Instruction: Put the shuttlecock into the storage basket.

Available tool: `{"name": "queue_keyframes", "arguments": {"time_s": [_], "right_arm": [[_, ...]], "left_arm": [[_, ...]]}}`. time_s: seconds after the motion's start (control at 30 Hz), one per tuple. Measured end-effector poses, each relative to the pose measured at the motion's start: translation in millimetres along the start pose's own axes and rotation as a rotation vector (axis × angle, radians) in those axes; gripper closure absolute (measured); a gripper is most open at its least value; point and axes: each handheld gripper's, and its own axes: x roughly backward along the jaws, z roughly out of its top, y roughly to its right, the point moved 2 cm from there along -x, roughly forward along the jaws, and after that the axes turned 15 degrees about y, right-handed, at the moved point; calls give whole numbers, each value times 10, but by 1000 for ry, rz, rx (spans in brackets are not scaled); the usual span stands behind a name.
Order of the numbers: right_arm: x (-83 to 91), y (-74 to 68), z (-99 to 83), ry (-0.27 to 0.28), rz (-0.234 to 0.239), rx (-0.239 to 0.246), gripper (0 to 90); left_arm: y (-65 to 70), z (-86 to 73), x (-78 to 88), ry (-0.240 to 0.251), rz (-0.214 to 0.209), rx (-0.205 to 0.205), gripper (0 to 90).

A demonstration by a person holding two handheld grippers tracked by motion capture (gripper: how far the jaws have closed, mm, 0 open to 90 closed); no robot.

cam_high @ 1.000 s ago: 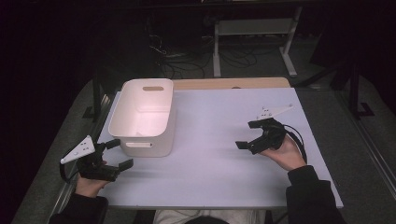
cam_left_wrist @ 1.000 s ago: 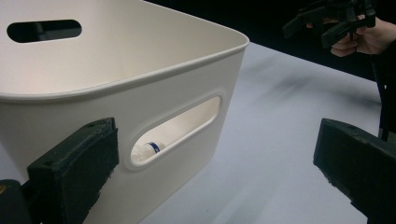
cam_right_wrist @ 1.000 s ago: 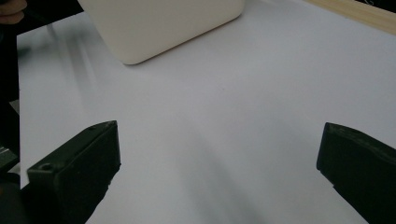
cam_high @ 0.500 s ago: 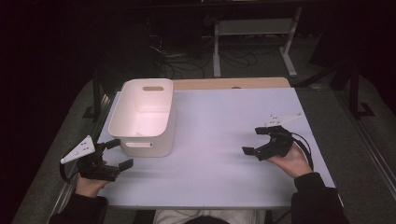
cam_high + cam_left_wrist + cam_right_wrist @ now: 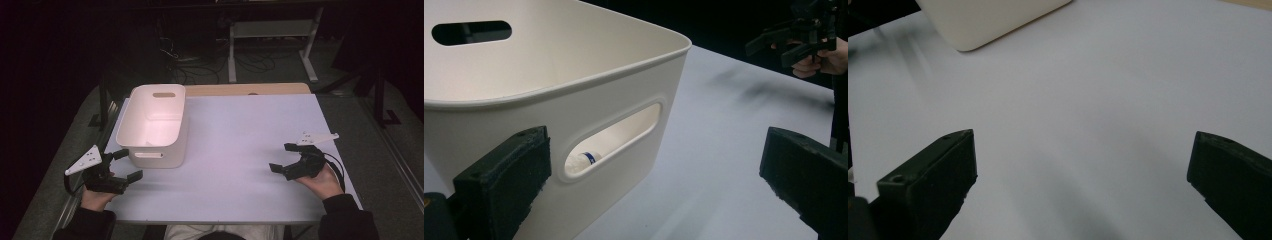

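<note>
At the near left corner of the white surface, I hold my left gripper with its jaws wide apart and clamped on nothing. It sits just beside the near end of a white bin, which stands upright near the left edge, its long side running toward the far edge. From the left gripper view, the bin's near wall rises right ahead, one jaw in front of the wall and the other over bare surface to its side. Through the slot handle in that wall I can make out a small white object with a blue band lying inside the bin; what it is I cannot tell.

My right gripper rests near the right edge, toward the near right corner, well apart from the bin, its jaws also spread wide and holding nothing. Its grey plate juts toward the far edge and a cable loops around my hand. In the right gripper view, a rounded corner of the bin shows far ahead across open surface, with nothing standing between.

Beyond the far edge a strip of bare wood shows, then a dark floor with cables and a table frame.
</note>
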Motion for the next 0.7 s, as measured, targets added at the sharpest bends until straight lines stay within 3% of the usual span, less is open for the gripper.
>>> {"name": "queue_keyframes", "arguments": {"time_s": [0.37, 0.7], "right_arm": [[181, 9, -176, 29, -57, 2, 0], [226, -16, -221, 44, -68, 20, 0]], "left_arm": [[-3, 1, 0, 0, 1, 1, 0], [-3, 1, -5, 1, -1, 2, 0]]}}
